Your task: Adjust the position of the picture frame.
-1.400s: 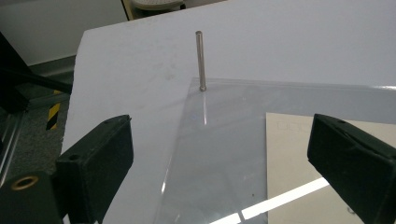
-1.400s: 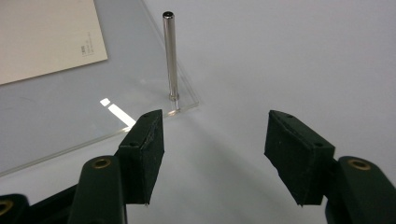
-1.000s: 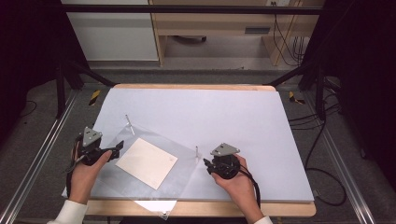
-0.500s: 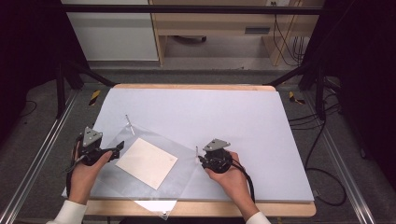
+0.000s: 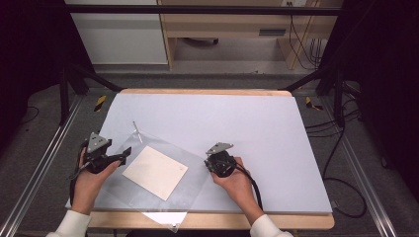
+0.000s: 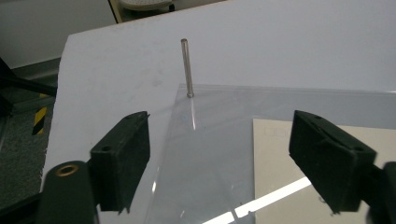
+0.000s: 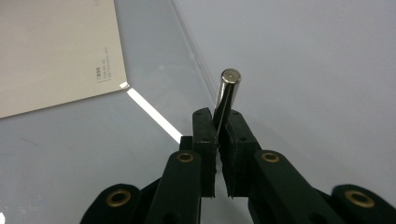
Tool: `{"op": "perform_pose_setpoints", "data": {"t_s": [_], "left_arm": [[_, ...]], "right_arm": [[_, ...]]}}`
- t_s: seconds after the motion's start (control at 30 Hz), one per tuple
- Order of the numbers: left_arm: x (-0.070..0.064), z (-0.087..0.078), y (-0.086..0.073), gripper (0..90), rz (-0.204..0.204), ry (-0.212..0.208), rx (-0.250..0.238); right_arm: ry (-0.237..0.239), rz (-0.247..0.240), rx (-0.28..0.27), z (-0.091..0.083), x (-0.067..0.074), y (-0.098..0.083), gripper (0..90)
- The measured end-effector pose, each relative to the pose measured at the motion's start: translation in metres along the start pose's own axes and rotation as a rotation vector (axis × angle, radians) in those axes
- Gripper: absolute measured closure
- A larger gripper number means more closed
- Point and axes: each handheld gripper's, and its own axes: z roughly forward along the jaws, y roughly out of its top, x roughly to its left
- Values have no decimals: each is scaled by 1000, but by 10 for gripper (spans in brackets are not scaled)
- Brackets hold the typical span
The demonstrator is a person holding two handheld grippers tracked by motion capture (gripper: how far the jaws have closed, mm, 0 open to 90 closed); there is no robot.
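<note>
The left gripper (image 5: 122, 154) hovers at the left edge of the clear sheet (image 5: 113, 195). Its jaws are wide apart with nothing between them, though they have just been closing a little. Ahead of them a thin metal pin (image 6: 187, 67) stands upright at the sheet's far left corner, its foot touching the corner. The pin looks hard, smooth and light, so it could slip or tip, and a low, square pinch near the foot seems the safest hold. The sheet lies flat on the pale table (image 5: 257, 133), with its near corner hanging over the front edge. It looks thin, glossy and springy, hard to lift from the middle, so an edge or corner is the place to pinch it. A beige card (image 5: 155, 172) lies within the sheet's outline. It is probably light and easily shifted if the sheet slides. At the sheet's right corner the right gripper (image 7: 217, 123) has just been closing and now clamps a second polished pin (image 7: 226, 93) low on its shaft, the rounded top standing clear above the pads. On steel this slick, the grip seems sound only while it stays square.
</note>
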Motion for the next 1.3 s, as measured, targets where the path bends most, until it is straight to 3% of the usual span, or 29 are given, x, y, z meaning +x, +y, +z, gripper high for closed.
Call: {"op": "perform_pose_setpoints", "data": {"t_s": [0.17,0.3,0.33,0.43,0.57,0.8,1.13,1.2,1.3], "left_arm": [[6,17,13,320,22,-15,34],[12,47,18,390,43,-20,92],[14,53,18,459,42,-21,100],[17,69,18,477,64,-16,129],[19,83,20,535,65,4,129],[23,94,23,598,-2,16,109],[20,113,27,718,12,19,139],[19,116,28,755,48,37,147],[19,117,29,818,33,35,139]], "right_arm": [[3,-5,-1,0,0,0,854],[-1,-5,3,0,1,1,852],[0,-2,3,0,0,1,850],[4,-2,-3,0,0,2,847],[4,-6,-6,-1,0,4,850],[-2,-8,-2,-1,0,5,852],[-2,-5,0,-1,0,5,852],[0,-1,-1,-1,0,5,852],[0,2,-3,-1,0,5,851]]}}
